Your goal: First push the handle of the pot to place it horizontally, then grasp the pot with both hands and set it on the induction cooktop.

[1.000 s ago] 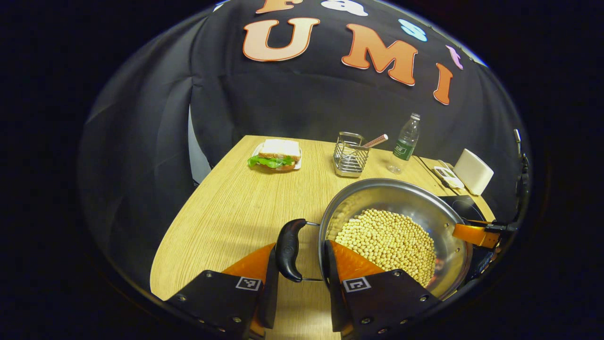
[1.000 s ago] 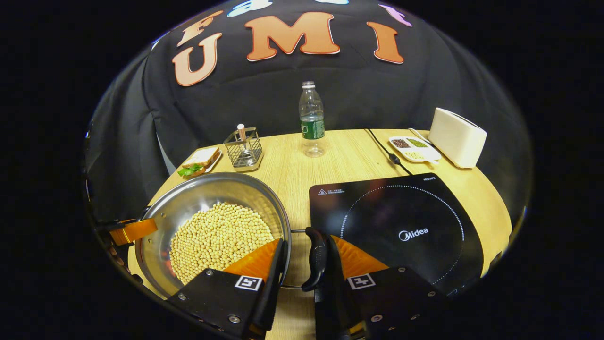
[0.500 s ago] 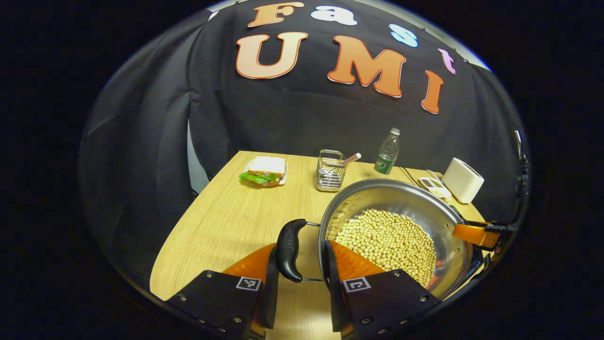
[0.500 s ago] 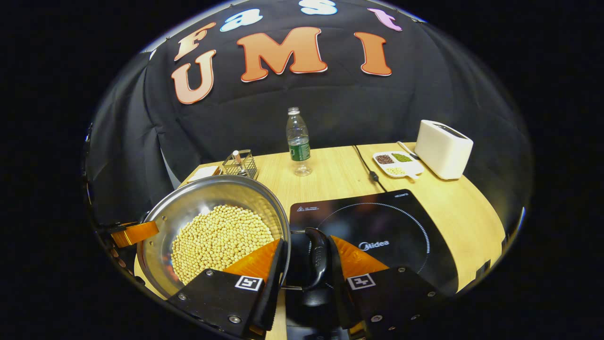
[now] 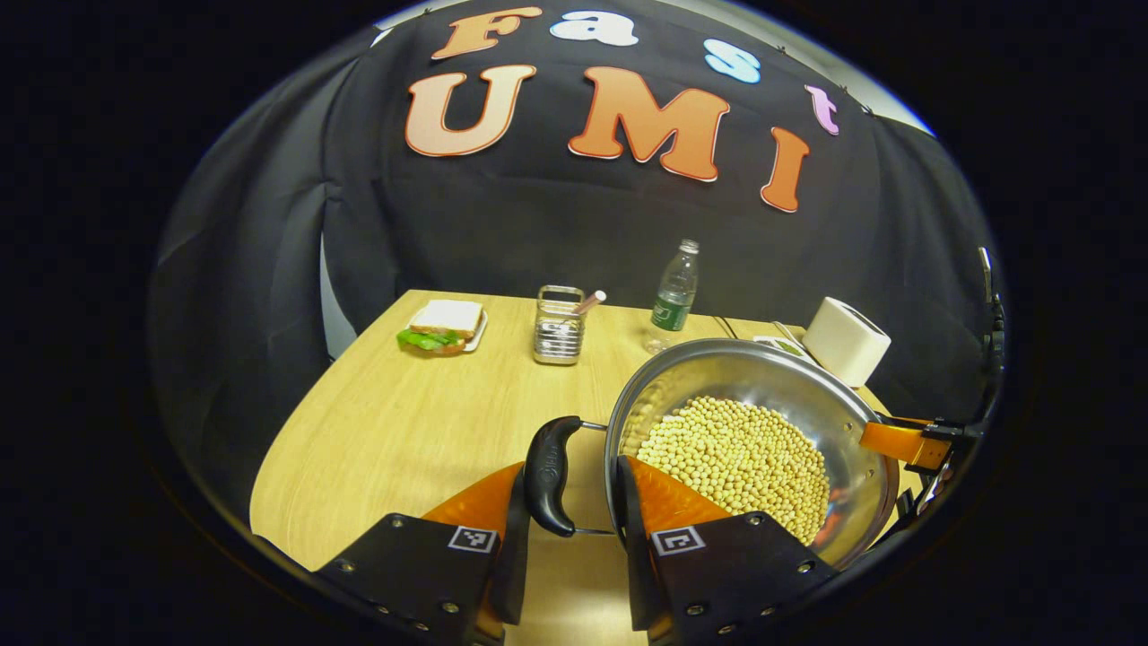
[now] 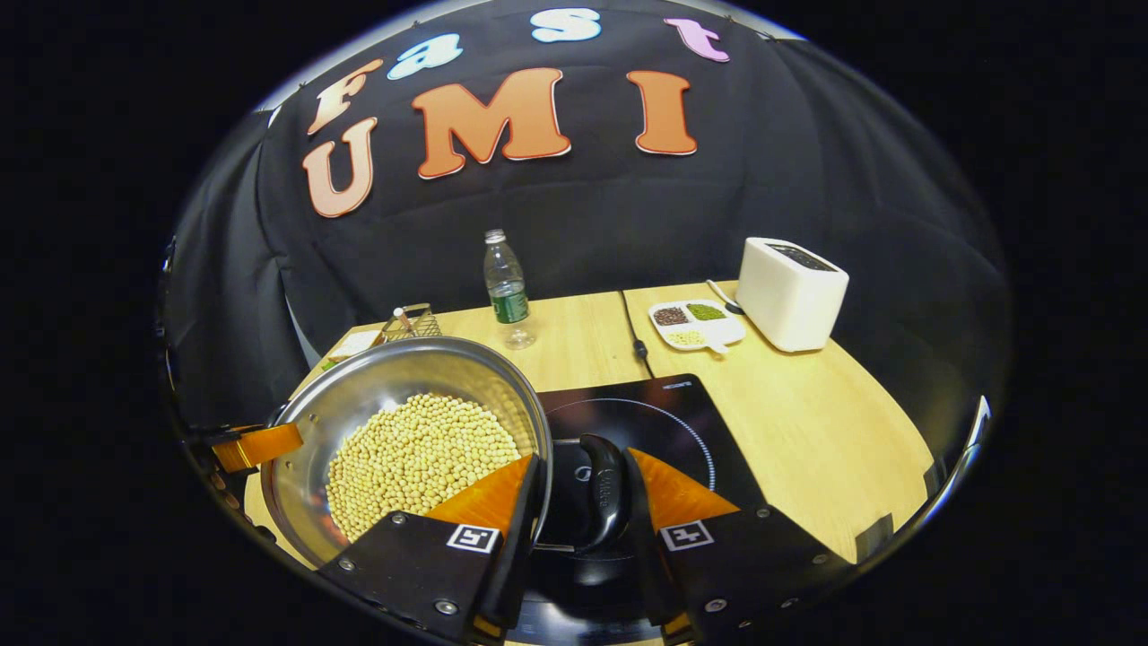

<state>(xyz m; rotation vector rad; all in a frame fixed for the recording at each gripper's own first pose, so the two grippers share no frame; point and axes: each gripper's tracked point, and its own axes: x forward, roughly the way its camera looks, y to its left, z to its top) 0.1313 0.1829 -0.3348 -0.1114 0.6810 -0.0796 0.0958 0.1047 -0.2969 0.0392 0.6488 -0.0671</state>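
Pale wooden tabletop (image 6: pixel 807 431) carries a black glass induction cooktop (image 6: pixel 664 417) near its front edge. Left gripper (image 5: pixel 569 529) pinches one black loop handle (image 5: pixel 549 474) of the round steel pot of soybeans (image 5: pixel 744 449); right gripper (image 6: pixel 578 525) pinches the opposite handle (image 6: pixel 603 492), directly above the cooktop, the pot beside its fingers.

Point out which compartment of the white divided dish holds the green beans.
In the white divided dish, it is the far right compartment, nearest the white toaster; its neighbours hold dark brown and pale yellow beans.
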